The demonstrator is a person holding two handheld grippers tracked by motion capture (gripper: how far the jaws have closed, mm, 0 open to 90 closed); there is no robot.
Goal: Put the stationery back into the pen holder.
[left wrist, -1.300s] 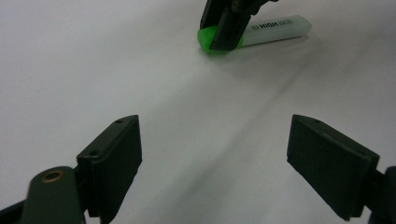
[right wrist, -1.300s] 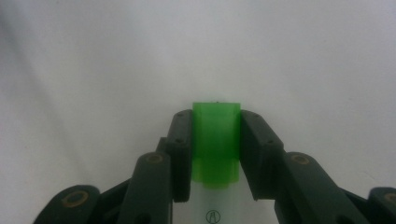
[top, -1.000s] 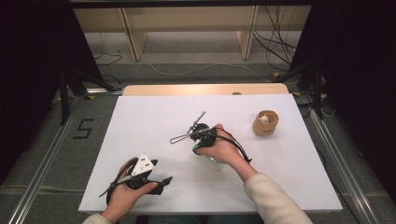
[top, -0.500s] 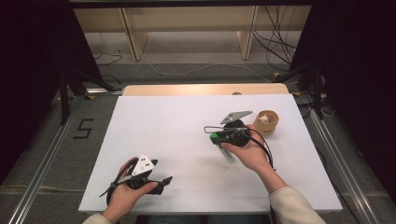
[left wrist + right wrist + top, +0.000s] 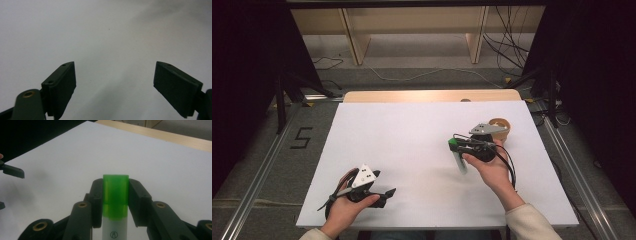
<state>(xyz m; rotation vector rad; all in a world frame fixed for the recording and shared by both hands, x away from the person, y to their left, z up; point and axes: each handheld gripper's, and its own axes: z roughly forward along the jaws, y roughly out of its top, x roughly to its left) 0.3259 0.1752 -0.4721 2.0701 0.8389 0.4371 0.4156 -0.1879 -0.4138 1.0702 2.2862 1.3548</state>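
White tabletop (image 5: 412, 150), big and mostly bare; wooden strip along its far edge. Right gripper (image 5: 115, 195) held up over the right half of the tabletop, jaws clamped narrow on a tube with green cap (image 5: 115, 192): cap sits right between the two jaws, pads pressing both its sides, white body with a small circled mark running back down below the jaws toward the camera. In the high view the right gripper (image 5: 458, 145) has the green cap at its tips and the tube's white body (image 5: 461, 164) hanging down and toward the person, off the tabletop surface. Small round wooden container (image 5: 500, 127) just behind the right gripper's grey plate, on the far side from the jaws. Left gripper (image 5: 388, 192) low at the near left edge, jaws wide apart, nothing between them; in the left gripper view (image 5: 115, 85) just plain white surface ahead of the jaws.
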